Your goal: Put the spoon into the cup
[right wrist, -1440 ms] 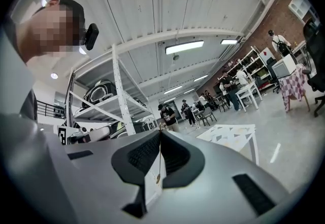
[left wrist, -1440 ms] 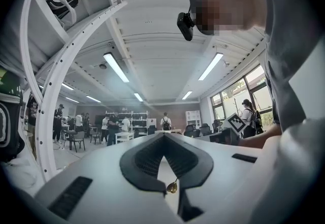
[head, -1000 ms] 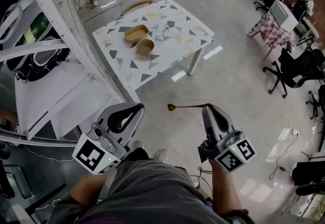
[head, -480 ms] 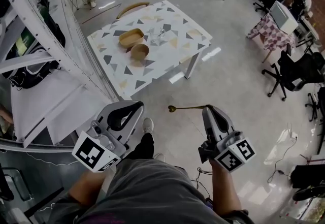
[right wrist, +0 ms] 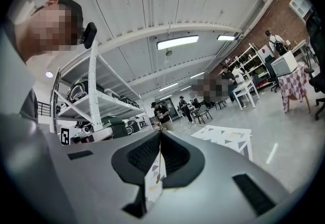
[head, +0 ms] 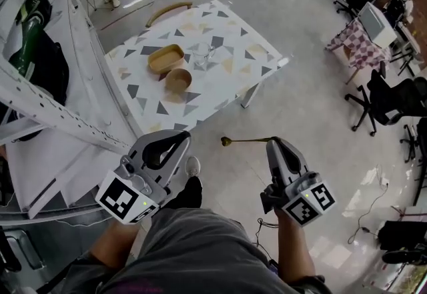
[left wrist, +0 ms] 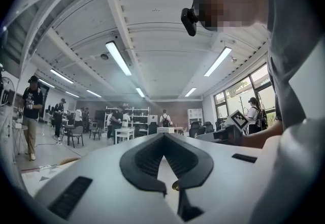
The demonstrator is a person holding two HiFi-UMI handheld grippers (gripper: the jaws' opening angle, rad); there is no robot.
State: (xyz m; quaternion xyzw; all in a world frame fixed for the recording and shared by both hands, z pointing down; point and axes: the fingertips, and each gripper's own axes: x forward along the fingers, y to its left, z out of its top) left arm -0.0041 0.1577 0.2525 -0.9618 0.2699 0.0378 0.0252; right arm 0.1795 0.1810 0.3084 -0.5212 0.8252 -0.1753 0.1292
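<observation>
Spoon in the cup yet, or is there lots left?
Done: the spoon is picked up, pinched in the right gripper. In hand: it hangs over the floor, short of the table. Left: get to the table and drop it into the cup, probably the clear thing beside the bowls. The left gripper is shut and empty.

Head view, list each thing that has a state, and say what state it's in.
right tool: shut on the spoon.
spoon: held by its handle, level.
left tool: shut, empty.
cup: upright on the table, no spoon in it.
bowls: upright, empty.
</observation>
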